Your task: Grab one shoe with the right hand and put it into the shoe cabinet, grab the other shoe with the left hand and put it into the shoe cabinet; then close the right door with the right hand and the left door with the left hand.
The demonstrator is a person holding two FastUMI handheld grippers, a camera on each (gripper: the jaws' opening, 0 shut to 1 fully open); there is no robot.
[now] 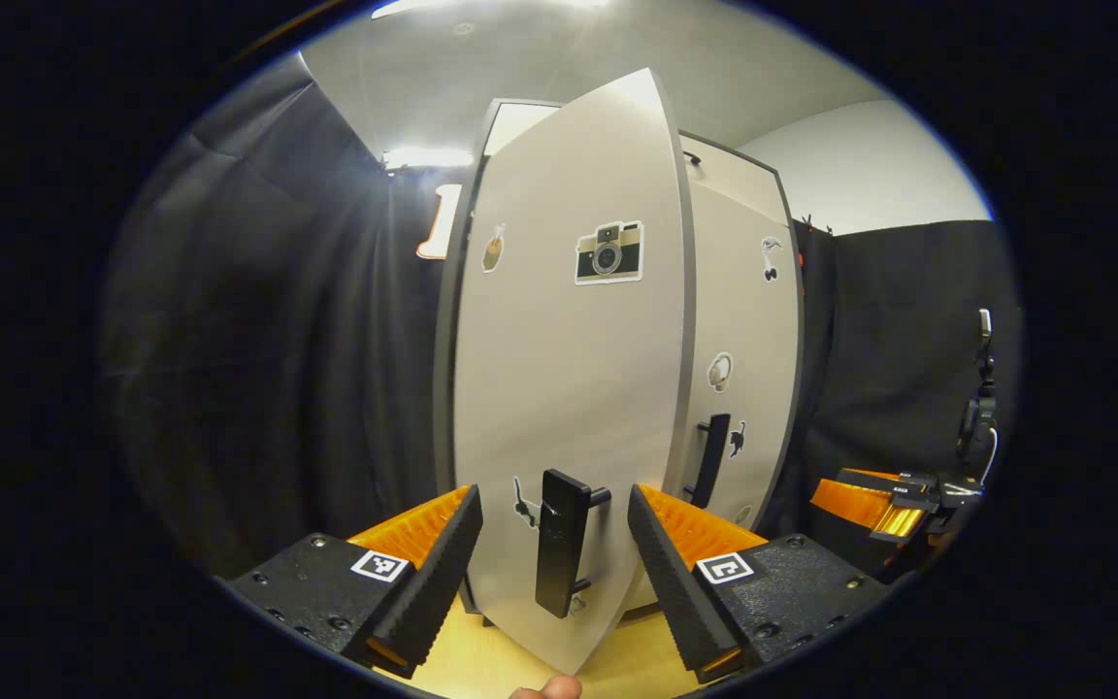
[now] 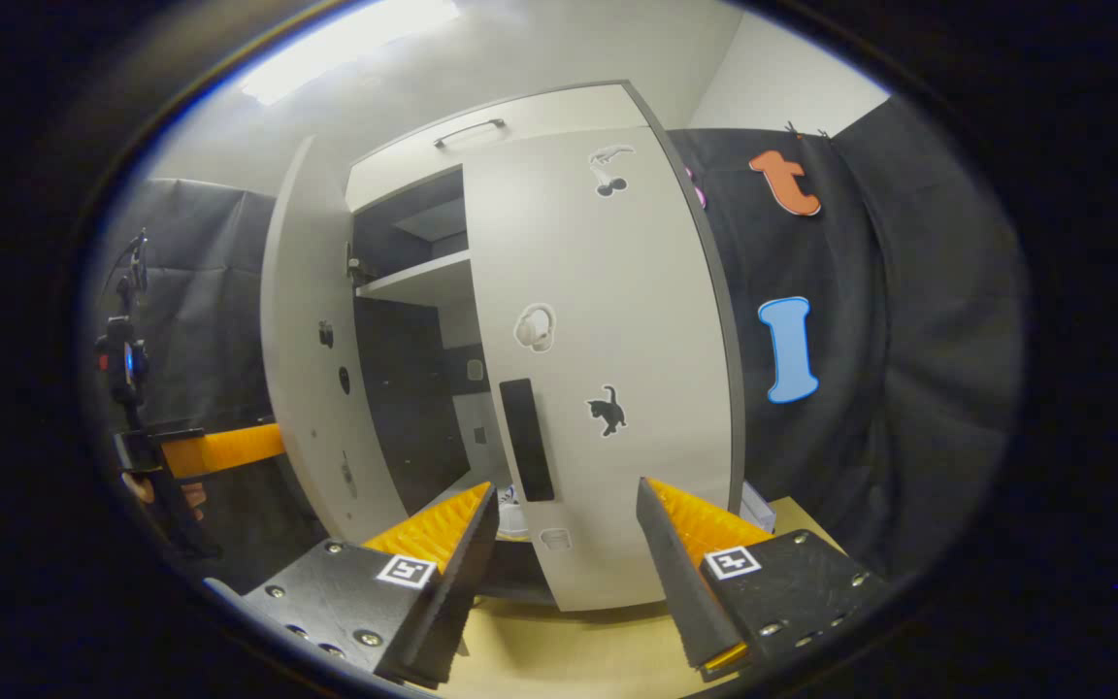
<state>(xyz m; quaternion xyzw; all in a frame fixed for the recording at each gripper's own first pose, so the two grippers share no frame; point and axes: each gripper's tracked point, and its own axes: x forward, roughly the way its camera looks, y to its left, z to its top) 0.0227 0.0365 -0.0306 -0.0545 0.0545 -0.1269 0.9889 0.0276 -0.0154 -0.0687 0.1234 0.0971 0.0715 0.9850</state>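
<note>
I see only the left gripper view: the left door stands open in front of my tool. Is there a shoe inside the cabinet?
Observer: In the right gripper view something white, probably a shoe, lies low inside the cabinet, half hidden by the right door.
Operator: Does the right tool hold that door's handle?
Observer: No. The right tool is open in front of the door, and the handle is above its fingers, not between them.
Operator: Is the opening between the doors wide?
Observer: Wide enough to show a shelf and the dark interior.
</note>
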